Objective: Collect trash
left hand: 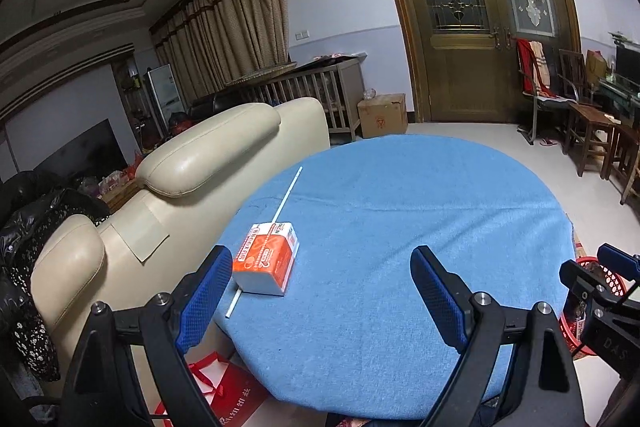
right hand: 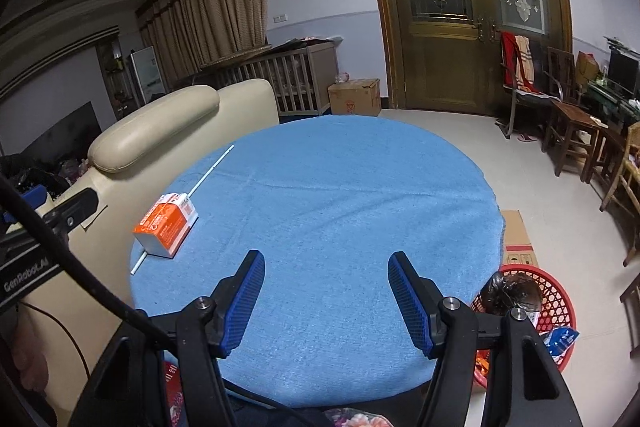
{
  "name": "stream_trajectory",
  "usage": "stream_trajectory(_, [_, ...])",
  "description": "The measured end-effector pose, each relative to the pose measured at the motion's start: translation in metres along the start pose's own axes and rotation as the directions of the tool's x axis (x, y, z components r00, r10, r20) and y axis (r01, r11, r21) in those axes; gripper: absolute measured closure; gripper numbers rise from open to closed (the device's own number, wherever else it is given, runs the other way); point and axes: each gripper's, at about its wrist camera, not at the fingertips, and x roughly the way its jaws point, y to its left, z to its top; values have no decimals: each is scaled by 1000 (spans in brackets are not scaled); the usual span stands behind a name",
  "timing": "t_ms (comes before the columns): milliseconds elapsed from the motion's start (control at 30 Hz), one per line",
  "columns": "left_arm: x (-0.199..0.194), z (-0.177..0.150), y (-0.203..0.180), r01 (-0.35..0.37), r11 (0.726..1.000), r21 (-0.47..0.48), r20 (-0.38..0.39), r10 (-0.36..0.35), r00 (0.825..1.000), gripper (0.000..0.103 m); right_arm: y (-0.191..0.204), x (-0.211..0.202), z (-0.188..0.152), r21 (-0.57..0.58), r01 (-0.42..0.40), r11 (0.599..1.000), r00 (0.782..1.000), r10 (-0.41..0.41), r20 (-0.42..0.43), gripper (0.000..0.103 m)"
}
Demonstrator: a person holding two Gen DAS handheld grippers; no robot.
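The room was dim; a ceiling light glared off the door [left hand: 464,27]. Both views were sharp, with curved edges and black corners.

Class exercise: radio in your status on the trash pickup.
Left gripper and right gripper open, empty. Orange box lying on straw on the blue table. Path clear.
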Motion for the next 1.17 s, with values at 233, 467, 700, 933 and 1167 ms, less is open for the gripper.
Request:
stream_trajectory(233, [1,0,2,13,1000,-7,-6,-13,1000,12,7,-3,0,-17,4,1000,1000,-4,-5,35])
stream_trajectory(467, [-2,-1,5,11,1000,-13,-1,-11,1000,12,7,0,0,-7,0,1000,1000,0,-14,35])
stream_trajectory(700, [0,-2,5,13,1000,-14,-11,-13,1000,12,8,4,-1,-9,-1,1000,1000,1,-25,35])
stream_trajectory(933, [5,-3,7,19,1000,-14,-21,-19,1000,12,10,12,-1,-9,-7,1000,999,7,-39,35])
stream_trajectory(1167, [51,-11,-4,64,998,-6,-75,-64,995,12,-7,53,-5,33,-4,999,997,7,-79,34])
